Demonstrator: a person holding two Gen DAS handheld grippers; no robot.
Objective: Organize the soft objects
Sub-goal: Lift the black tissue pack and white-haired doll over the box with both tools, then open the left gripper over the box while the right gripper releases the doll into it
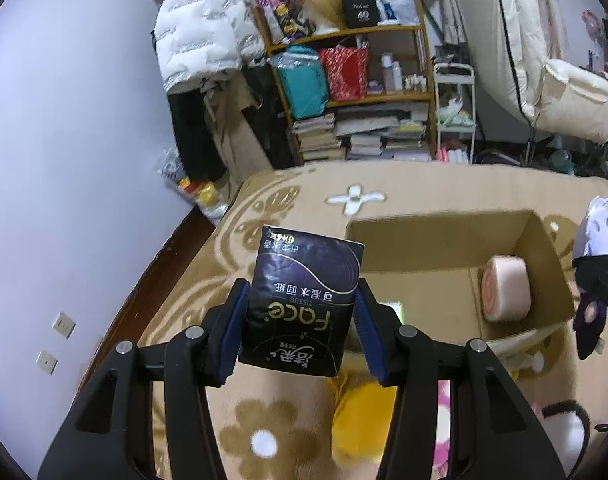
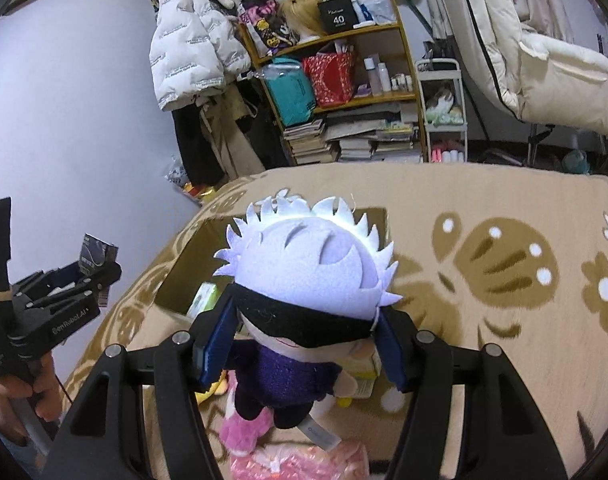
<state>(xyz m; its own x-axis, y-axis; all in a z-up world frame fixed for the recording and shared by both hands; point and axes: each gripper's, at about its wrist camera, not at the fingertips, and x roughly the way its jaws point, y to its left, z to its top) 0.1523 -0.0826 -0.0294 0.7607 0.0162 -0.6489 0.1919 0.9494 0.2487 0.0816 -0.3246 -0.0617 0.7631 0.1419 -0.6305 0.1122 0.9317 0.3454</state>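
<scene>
Left gripper (image 1: 300,312) clamped on dark purple soft tissue pack (image 1: 302,300), white print inverted, above tan flowered rug (image 1: 444,188). Right gripper (image 2: 300,346) pinching white-haired plush doll (image 2: 304,280), black blindfold, purple clothes, above open cardboard box (image 2: 184,280).

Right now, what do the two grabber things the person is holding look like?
Both grabbers are black plastic with silver round bolts. The left gripper has two fingers lined with ridged dark blue pads. The right gripper has the same blue pads. Seen from the side, the left one has white "GenRobot.AI" lettering, a pale band wrapped round it, and a handle under it.
</scene>
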